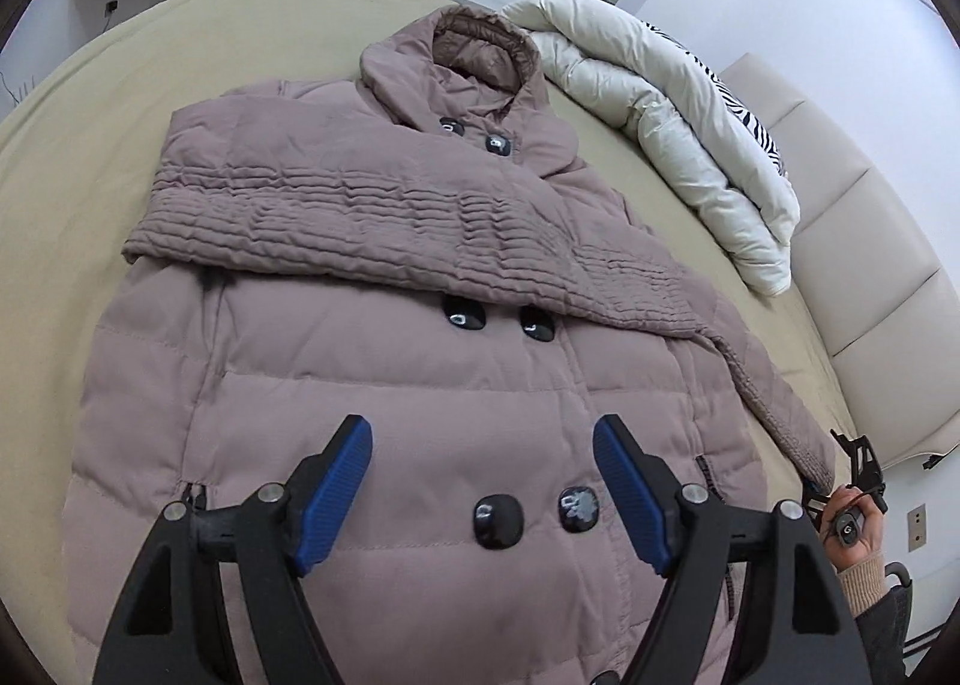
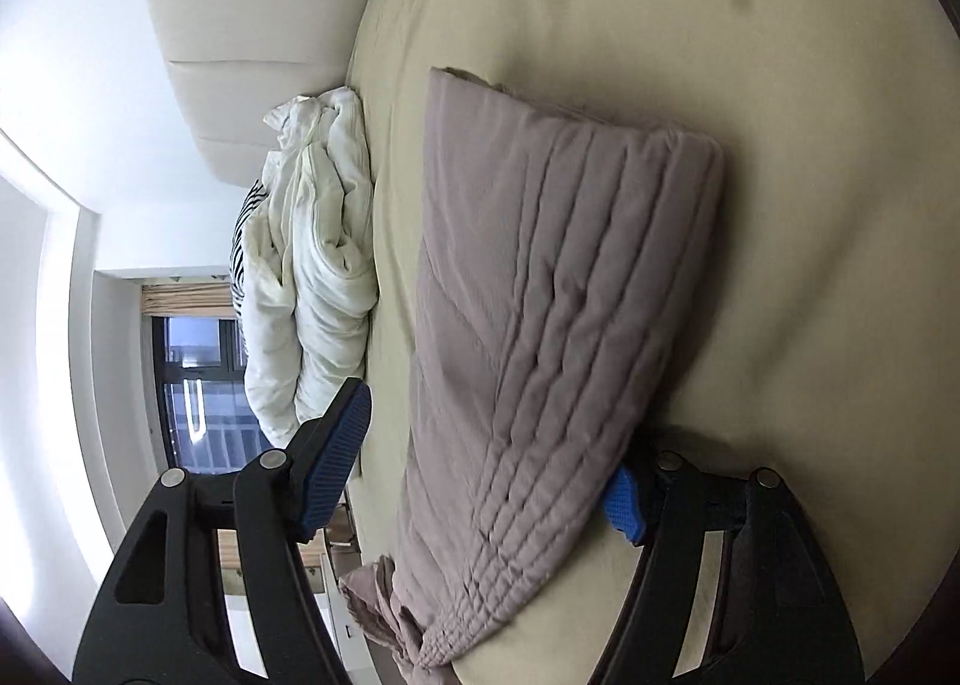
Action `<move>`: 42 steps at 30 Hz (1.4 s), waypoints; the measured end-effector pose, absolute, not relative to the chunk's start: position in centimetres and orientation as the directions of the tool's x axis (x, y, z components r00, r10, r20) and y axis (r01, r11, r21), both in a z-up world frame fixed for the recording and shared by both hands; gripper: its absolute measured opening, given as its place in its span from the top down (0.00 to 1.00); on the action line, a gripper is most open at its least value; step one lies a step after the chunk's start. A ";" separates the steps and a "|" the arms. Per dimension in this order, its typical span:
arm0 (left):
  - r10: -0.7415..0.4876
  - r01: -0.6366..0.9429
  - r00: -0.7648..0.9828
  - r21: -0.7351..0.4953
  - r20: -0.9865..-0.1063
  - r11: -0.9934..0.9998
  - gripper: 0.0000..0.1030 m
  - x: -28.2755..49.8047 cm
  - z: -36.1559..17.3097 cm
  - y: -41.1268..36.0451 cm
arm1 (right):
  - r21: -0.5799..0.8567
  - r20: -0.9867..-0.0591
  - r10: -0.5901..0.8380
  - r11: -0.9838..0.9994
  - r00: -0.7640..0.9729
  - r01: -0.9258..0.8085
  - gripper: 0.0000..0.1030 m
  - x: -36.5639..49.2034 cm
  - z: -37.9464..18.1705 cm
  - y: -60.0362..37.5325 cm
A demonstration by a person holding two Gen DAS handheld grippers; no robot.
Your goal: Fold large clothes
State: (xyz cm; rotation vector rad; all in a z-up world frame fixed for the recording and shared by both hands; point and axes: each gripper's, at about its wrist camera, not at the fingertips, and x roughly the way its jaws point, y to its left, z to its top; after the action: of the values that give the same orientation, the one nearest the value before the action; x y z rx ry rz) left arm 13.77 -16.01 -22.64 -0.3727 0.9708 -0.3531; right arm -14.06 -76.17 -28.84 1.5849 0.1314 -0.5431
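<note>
From the left wrist view I see the mauve quilted hooded puffer coat lying face up on the beige-sheeted bed; the bed is the only thing here that bears anything. The hood points toward 12 o'clock, and one ribbed sleeve is folded across the chest from 9 o'clock toward 3 o'clock. Dark glossy buttons run in pairs down the front. At 2 o'clock a rumpled cream duvet with a zebra-striped edge lies on the sheet beside the padded cream headboard.

My left gripper hangs over the coat's lower front with its blue ribbed pads standing wide apart; nothing is between them and they grip nothing. At 4 o'clock a hand in a tan knit cuff holds the other tool at the coat's second sleeve end.

In the right wrist view the scene is rolled sideways. The right gripper has its jaws parted, and the coat's other ribbed sleeve passes between them, running from 6 o'clock up toward 12 o'clock over the sheet. The far pad is mostly hidden under the fabric and seems to touch it; the near pad stands clear of the cloth. I cannot tell whether the sleeve is truly pinched.
</note>
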 end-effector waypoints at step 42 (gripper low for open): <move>-0.717 -0.053 0.301 -0.761 -0.629 0.646 0.71 26.3 -24.8 -16.2 | -0.028 -0.671 0.105 0.986 0.734 -0.167 0.83 8.8 -21.5 -29.1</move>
State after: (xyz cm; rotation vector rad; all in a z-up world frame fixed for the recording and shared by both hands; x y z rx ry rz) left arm 26.34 -16.23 -24.84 -0.7787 1.2024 -0.5046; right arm 8.79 -29.09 -21.52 -0.0886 0.7317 0.1497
